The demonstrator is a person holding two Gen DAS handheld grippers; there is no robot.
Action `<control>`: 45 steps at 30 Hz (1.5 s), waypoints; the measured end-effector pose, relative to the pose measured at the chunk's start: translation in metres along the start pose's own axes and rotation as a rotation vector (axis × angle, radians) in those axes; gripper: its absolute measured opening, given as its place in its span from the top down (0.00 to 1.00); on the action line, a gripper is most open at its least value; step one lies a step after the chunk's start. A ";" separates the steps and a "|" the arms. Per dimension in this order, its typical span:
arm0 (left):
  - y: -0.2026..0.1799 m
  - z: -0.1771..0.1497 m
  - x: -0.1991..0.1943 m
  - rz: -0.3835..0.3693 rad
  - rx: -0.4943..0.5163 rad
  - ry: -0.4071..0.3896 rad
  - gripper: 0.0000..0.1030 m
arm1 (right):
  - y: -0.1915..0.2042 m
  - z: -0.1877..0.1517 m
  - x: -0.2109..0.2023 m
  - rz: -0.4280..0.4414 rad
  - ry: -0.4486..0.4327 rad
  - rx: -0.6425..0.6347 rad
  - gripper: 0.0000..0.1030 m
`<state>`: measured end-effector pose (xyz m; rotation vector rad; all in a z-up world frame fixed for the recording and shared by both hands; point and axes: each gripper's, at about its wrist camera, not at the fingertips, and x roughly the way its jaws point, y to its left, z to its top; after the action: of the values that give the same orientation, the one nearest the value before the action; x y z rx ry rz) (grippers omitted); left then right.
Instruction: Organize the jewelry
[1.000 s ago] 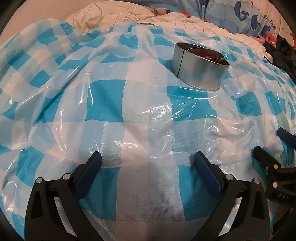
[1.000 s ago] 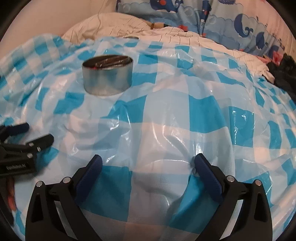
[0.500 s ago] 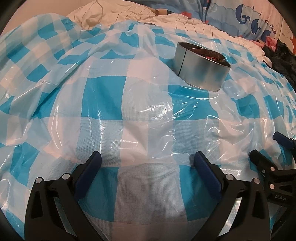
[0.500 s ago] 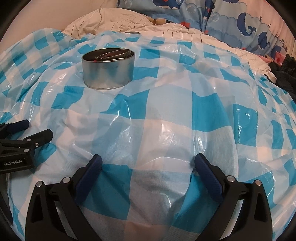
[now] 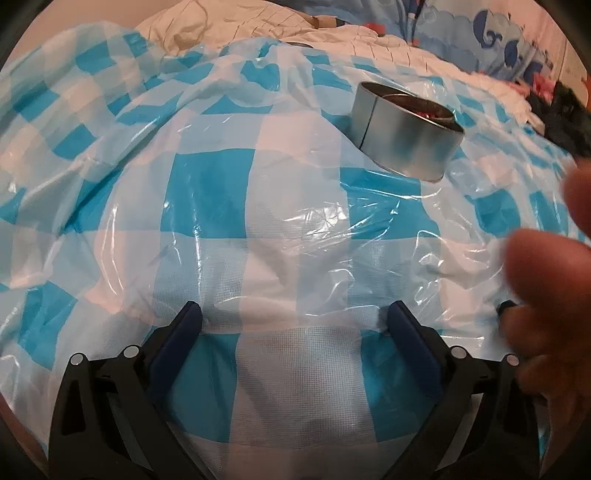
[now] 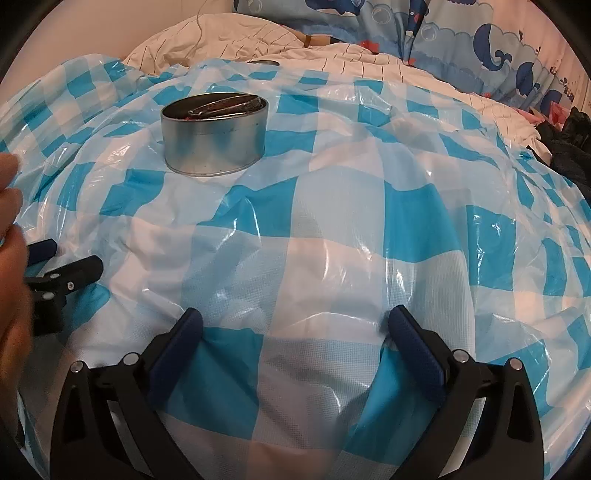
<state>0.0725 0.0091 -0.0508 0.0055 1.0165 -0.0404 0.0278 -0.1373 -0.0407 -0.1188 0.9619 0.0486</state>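
On the checked plastic sheet (image 6: 332, 206), a round tin (image 6: 214, 140) holds jewelry; both hand-held grippers gape empty.

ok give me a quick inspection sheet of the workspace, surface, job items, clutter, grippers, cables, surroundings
Surface: crinkled blue and white checked plastic sheet spread over a bed, uneven.
Job's things: round metal tin standing open on the sheet, with metal pieces and something red inside; contents too small to identify.
Clutter: dark clothing at the far right edge of the bed.
Grippers: left gripper open and empty, resting on the sheet; right gripper open and empty, likewise. A blurred bare hand shows between them.
Cables: thin cord lying over the white bedding.
Surroundings: whale print fabric behind the bed.
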 end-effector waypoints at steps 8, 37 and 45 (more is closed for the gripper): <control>-0.006 0.000 -0.003 0.034 0.026 -0.014 0.07 | 0.000 0.000 0.000 0.000 0.000 0.000 0.07; -0.010 -0.011 -0.002 0.124 0.000 -0.012 0.06 | 0.001 0.000 0.001 0.000 0.001 -0.002 0.07; -0.007 -0.010 -0.003 0.090 -0.018 -0.015 0.06 | 0.001 -0.001 0.000 0.000 0.001 -0.003 0.07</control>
<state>0.0620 0.0023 -0.0537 0.0340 1.0005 0.0508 0.0275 -0.1363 -0.0414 -0.1212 0.9631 0.0498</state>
